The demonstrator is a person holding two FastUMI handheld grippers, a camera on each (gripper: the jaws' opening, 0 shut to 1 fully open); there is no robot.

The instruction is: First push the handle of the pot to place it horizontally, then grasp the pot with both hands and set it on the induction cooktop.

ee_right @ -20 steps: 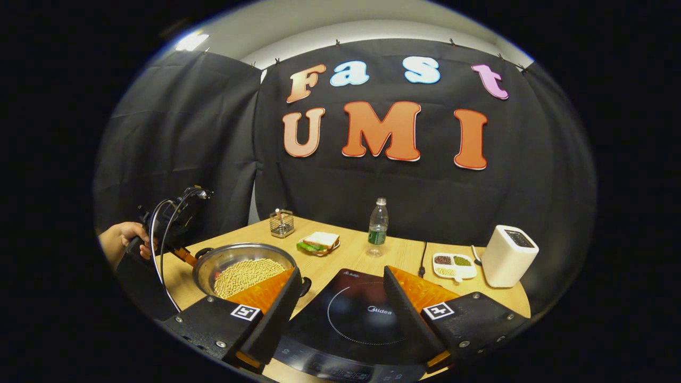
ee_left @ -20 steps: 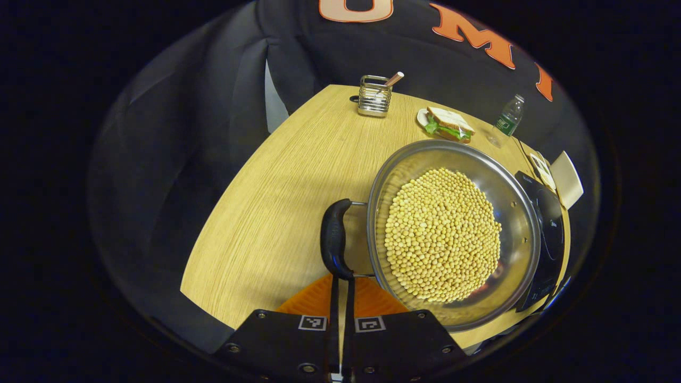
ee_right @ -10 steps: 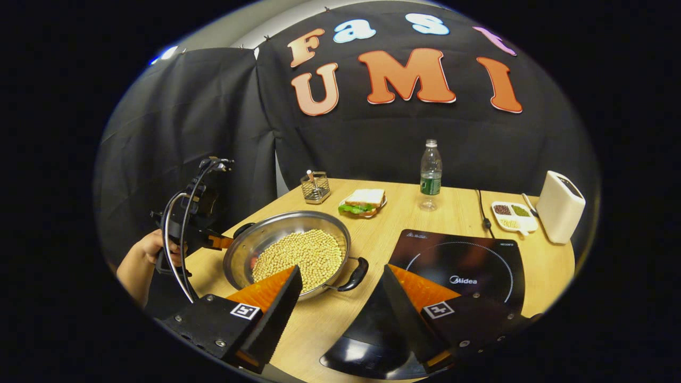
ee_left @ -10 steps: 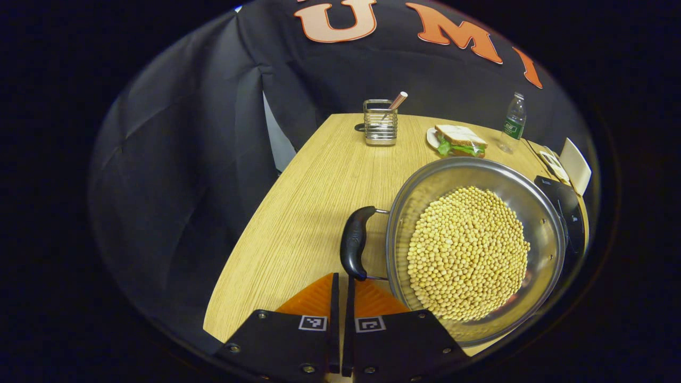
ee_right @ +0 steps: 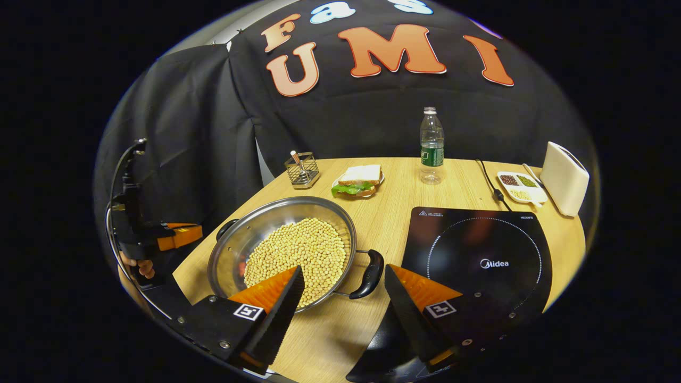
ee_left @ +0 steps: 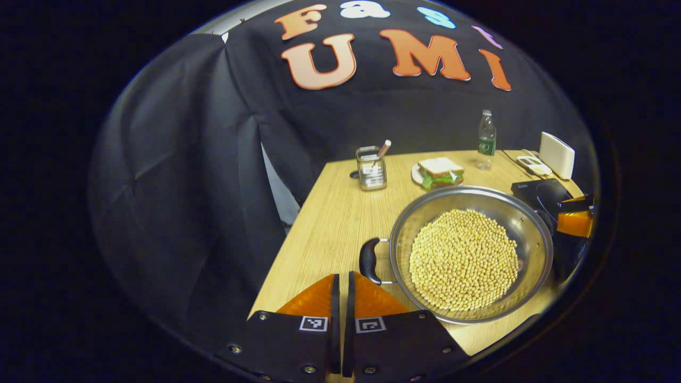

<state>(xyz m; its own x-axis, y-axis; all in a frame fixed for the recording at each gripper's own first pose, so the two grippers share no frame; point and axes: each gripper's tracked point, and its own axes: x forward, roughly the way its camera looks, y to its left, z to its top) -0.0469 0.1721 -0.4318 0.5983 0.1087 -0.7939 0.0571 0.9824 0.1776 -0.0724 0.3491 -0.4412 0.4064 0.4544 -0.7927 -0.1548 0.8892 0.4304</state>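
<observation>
- The pot [ee_right: 282,244] sits on the wooden table [ee_right: 425,194] just beside the induction cooktop [ee_right: 479,260], on the side away from the white box. It is a wide, shallow steel pan heaped with yellow beans [ee_right: 298,255].
- With that load it is likely heavy for its size, and the loose beans would slide to the low edge if it tips, so it wants a level lift from both sides at once.
- The polished steel wall looks slippery and too broad to pinch. The two black loop handles are the sensible holds: the cooktop-side handle [ee_right: 368,274] and the far handle [ee_left: 368,260] across the pot from it.
- Both handles appear to lie flat, level with the rim, though the fisheye bend makes this hard to judge.
- The right gripper [ee_right: 343,290] has its fingers spread wide, with nothing between them, and the cooktop-side handle sits just ahead of the gap.
- The left gripper [ee_left: 340,290] has its fingers pressed together, holding nothing, with the tips just short of the far handle. It would need to open before it can take hold.
- The handles are stiff and rounded, so a grip across the middle of each bar should resist twisting best.
</observation>
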